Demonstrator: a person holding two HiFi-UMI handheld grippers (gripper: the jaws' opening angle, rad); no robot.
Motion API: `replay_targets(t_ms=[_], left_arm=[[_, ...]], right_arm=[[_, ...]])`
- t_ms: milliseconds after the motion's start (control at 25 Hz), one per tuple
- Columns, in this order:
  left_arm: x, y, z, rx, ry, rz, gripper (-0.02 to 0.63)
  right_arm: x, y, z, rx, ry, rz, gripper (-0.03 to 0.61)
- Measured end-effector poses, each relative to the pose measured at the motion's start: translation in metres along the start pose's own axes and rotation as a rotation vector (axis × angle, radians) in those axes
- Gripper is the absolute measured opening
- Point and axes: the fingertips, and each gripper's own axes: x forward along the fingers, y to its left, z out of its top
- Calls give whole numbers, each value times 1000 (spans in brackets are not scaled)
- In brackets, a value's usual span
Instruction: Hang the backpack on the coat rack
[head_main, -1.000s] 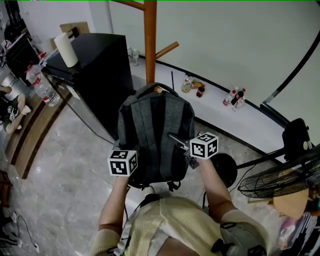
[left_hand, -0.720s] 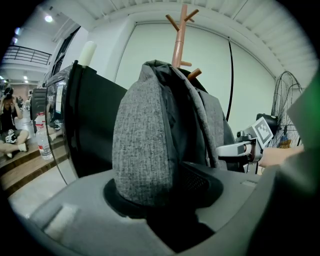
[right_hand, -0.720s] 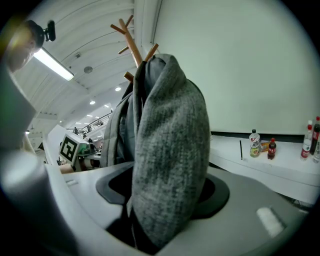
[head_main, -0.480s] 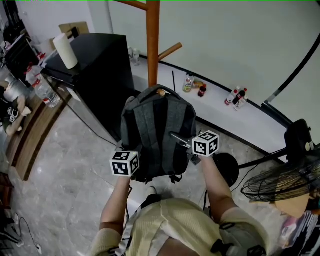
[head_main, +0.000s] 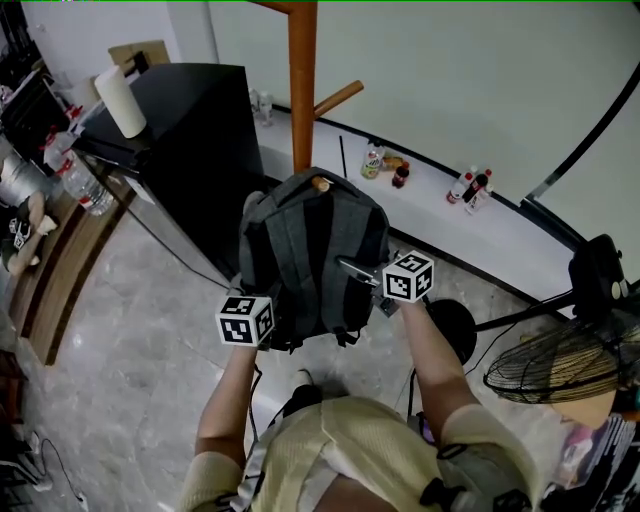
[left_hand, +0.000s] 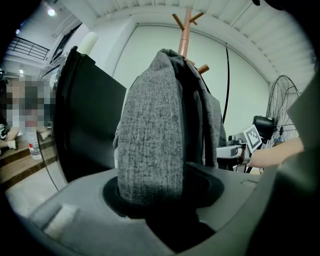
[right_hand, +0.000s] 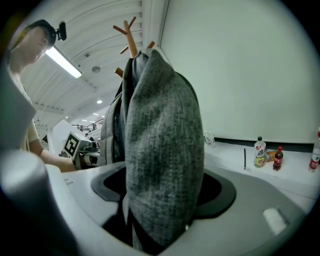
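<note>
- Where a tall black cabinet stands at the far left of the head view, a white paper roll sits upright on its top, with clear plastic bottles on the wooden counter beside it.
- Next along, the left gripper is clenched on the left side of the grey woven-fabric backpack; its own view shows the cloth filling the space between its jaws.
- At centre, the backpack hangs upright against the brown wooden coat rack, well above the marble floor, its top loop over a short wooden peg whose tip shows above the bag.
- Higher on the pole, a second peg angles up to the right, bare.
- On the bag's right side, the right gripper has just been opening its jaws; the backpack's right edge stands between them, and the grip reads as released.
- Behind, on the white ledge along the wall, several drink bottles stand in small groups.
- At far right, a black wire-cage fan stands on the floor.
</note>
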Motion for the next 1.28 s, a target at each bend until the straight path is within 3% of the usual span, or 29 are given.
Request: replay_targets(t_ms=[280,800,1280], left_arm=[[7,10,-1,12,-16,-22,236],[16,21,-1,36,-14,-31,279],[-4,25,9,54,-51,11,298]], right_arm=[[6,-15,-4,41,-3,-67,403],[7,-29,2,-87,-44,-258,439],[-26,-21,10,-80,-91,-373,430]])
